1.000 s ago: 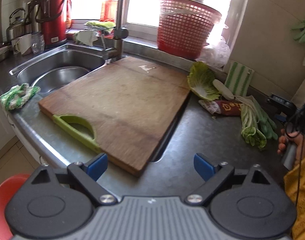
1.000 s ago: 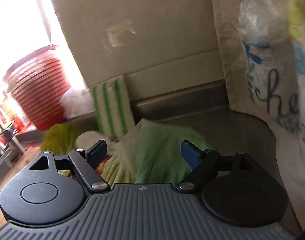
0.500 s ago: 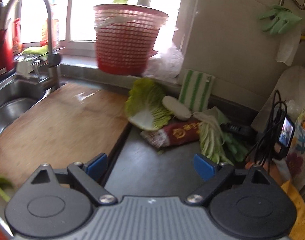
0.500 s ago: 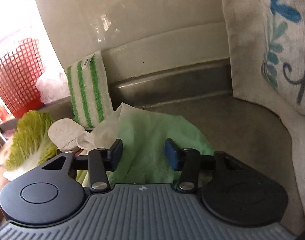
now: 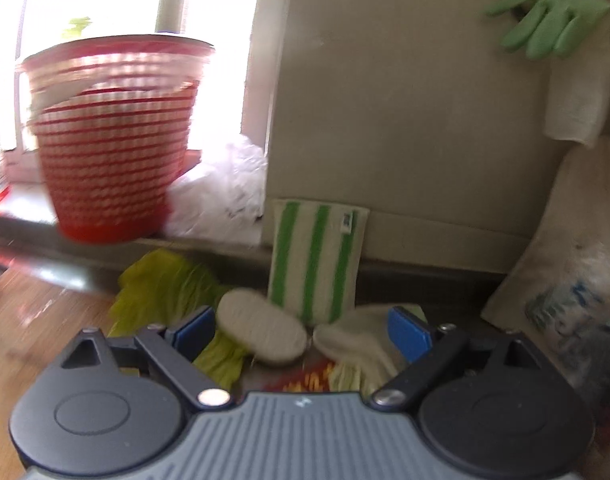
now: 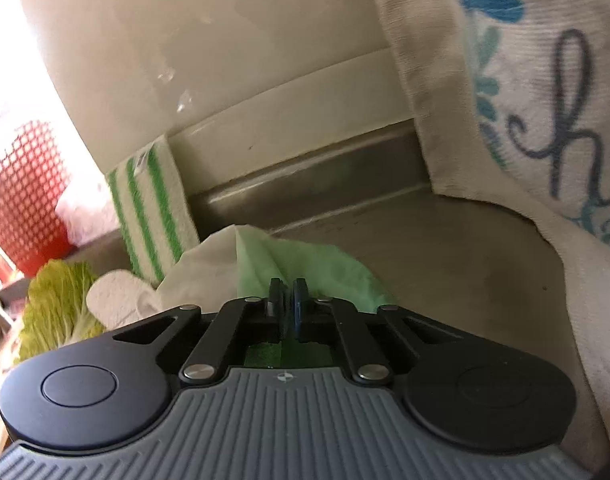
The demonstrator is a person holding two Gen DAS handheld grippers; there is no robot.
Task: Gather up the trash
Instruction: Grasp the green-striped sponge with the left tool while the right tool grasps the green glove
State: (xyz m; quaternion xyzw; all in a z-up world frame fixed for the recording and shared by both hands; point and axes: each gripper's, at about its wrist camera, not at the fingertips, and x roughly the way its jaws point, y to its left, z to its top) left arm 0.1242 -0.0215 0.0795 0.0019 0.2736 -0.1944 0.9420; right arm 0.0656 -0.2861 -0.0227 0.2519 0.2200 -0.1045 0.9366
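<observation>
The red basket [image 5: 113, 140] sits on the sill. On the bench [image 6: 445, 264], the right tool [image 6: 287, 300] pinches the green wrap [image 6: 305, 268], maybe plastic. The left tool [image 5: 303, 334] is wide open above a white scrap [image 5: 261, 328].

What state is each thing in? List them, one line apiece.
right gripper: shut on the green napkin.
green napkin: crumpled on the counter, pinched.
left gripper: open, above the scraps, holding nothing.
cabbage leaf: lying loose, ungrasped.
red basket: upright on the sill.
striped sponge: leaning upright against the wall.
green rubber glove: hanging on the wall.
</observation>
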